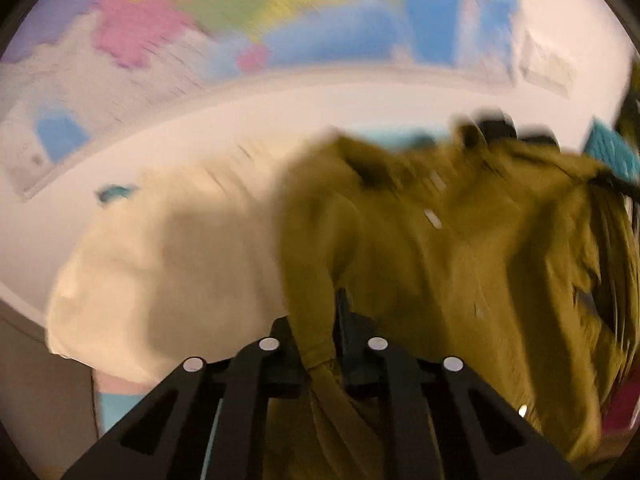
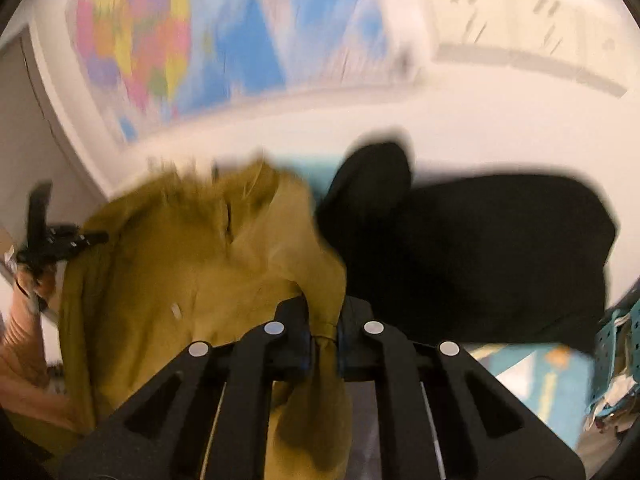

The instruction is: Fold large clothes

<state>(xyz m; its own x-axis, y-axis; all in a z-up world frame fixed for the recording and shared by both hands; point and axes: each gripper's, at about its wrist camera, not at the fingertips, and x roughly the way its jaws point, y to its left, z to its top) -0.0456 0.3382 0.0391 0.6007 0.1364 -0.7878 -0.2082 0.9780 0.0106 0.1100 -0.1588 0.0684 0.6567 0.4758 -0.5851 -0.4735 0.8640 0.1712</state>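
Note:
An olive-yellow shirt (image 1: 460, 264) with white buttons hangs in the air between both grippers. My left gripper (image 1: 320, 344) is shut on a cuffed edge of it. My right gripper (image 2: 323, 328) is shut on another edge of the shirt (image 2: 192, 264), with cloth bunched between its fingers and hanging below. The left gripper also shows at the far left of the right wrist view (image 2: 44, 236), in a bare hand. Both views are motion-blurred.
A cream garment (image 1: 160, 264) lies left of the shirt and a black garment (image 2: 480, 256) lies to its right. A coloured world map (image 1: 240, 12) hangs on the white wall behind. A teal basket (image 2: 616, 344) with items stands at the far right.

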